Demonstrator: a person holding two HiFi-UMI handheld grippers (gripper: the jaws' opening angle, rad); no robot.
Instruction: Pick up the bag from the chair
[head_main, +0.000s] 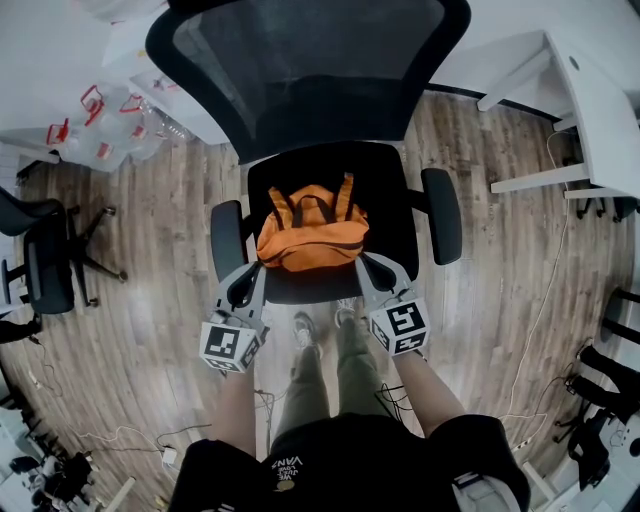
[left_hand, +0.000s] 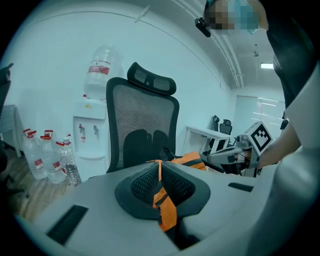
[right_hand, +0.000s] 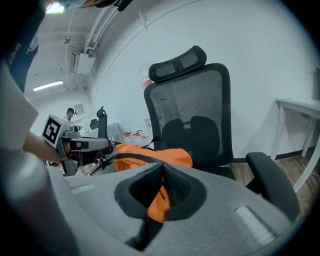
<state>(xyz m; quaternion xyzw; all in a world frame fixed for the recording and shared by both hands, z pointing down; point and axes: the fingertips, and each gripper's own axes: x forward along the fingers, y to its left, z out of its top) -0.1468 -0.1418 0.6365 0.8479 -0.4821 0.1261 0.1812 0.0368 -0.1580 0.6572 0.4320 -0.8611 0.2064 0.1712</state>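
An orange bag (head_main: 312, 235) with dark straps lies on the seat of a black mesh-backed office chair (head_main: 392, 190). My left gripper (head_main: 256, 270) pinches the bag's near left corner, and in the left gripper view its jaws are shut on an orange strip of the bag (left_hand: 164, 204). At the bag's near right corner my right gripper (head_main: 363, 263) has orange fabric (right_hand: 159, 200) squeezed between its shut jaws. Each gripper view shows the bag's body (left_hand: 194, 159) (right_hand: 150, 156) just beyond the jaws, with the chair back behind it.
The chair's armrests (head_main: 442, 214) flank the seat. A white desk (head_main: 600, 110) stands at the right. A water dispenser (left_hand: 90, 131) and several water bottles (head_main: 95, 125) are at the back left. Other office chairs (head_main: 50, 262) and floor cables (head_main: 535, 330) lie around.
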